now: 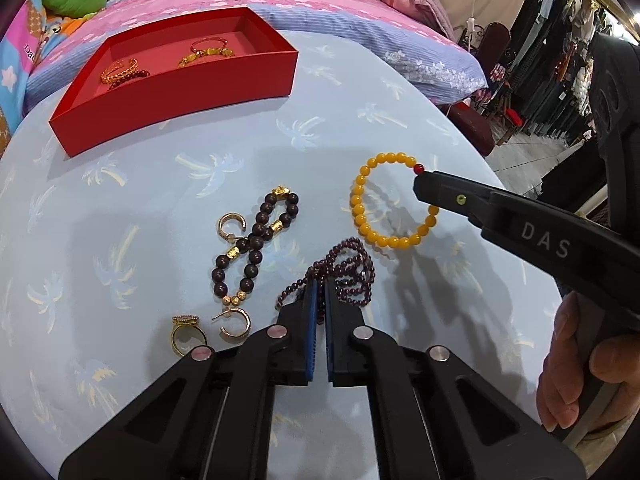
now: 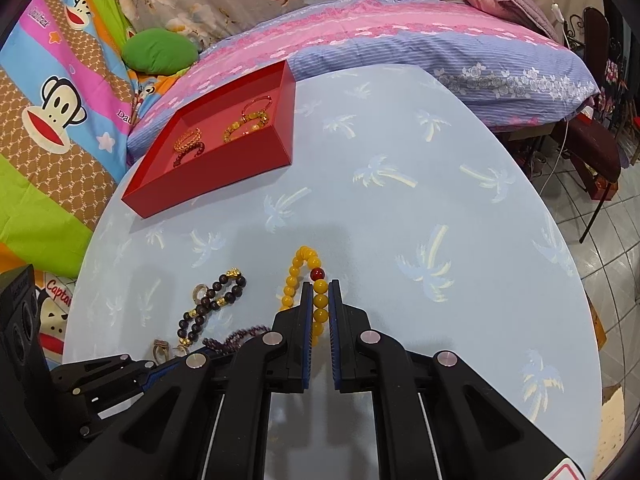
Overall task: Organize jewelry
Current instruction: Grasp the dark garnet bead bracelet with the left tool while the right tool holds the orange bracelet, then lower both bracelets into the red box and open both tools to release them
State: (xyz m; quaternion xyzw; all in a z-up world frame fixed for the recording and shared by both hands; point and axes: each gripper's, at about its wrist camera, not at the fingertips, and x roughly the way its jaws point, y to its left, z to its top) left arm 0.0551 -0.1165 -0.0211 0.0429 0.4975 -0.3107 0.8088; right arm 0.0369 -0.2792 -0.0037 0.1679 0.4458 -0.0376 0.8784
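A red tray [image 1: 176,96] at the table's far left holds several gold and dark-red bracelets; it also shows in the right wrist view [image 2: 224,176]. My left gripper [image 1: 320,284] is shut on a garnet bead strand [image 1: 352,268]. My right gripper [image 2: 321,286] is shut on a yellow bead bracelet [image 2: 296,272], which hangs from it above the table; in the left wrist view the bracelet [image 1: 362,216] hangs from my right gripper [image 1: 420,186]. A dark wooden bead bracelet [image 1: 256,244], two gold hoop earrings [image 1: 230,224] and a gold ring [image 1: 186,338] lie on the cloth.
The round table has a light blue palm-print cloth [image 2: 400,200]. A bed with a pink and purple cover [image 2: 400,36] and a green cushion [image 2: 158,50] stands behind it. A dark chair [image 2: 592,148] stands at the right.
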